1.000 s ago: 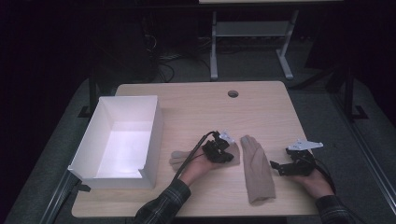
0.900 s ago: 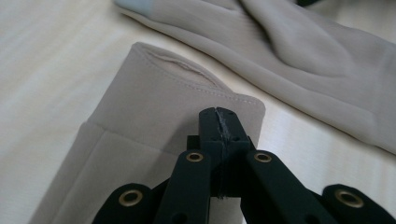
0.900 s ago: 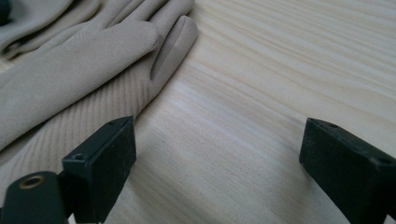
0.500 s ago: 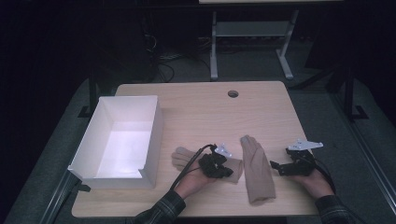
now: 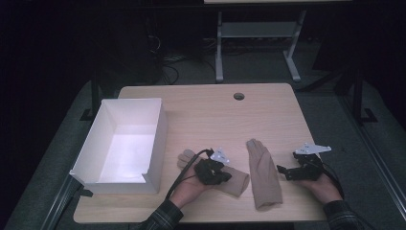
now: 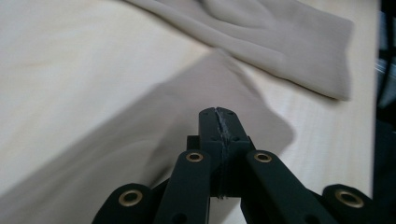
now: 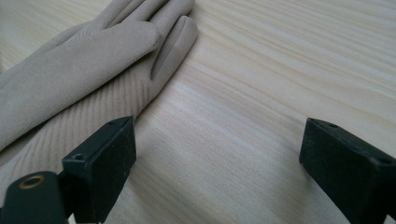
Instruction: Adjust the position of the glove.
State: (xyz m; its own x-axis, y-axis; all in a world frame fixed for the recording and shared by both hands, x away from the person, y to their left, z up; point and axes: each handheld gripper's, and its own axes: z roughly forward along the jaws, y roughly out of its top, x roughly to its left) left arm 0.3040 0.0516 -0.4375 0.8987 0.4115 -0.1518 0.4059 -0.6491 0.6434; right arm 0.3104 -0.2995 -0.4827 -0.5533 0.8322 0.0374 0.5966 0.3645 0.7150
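Overhead, my left gripper [image 5: 221,176] sits on the near glove [image 5: 230,178]; its own camera reveals clenched jaws. Right gripper [image 7: 217,163] gapes beside the other glove [image 7: 74,88]

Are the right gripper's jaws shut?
No, in the right gripper view the right gripper has its jaws wide apart over bare table, beside the glove.
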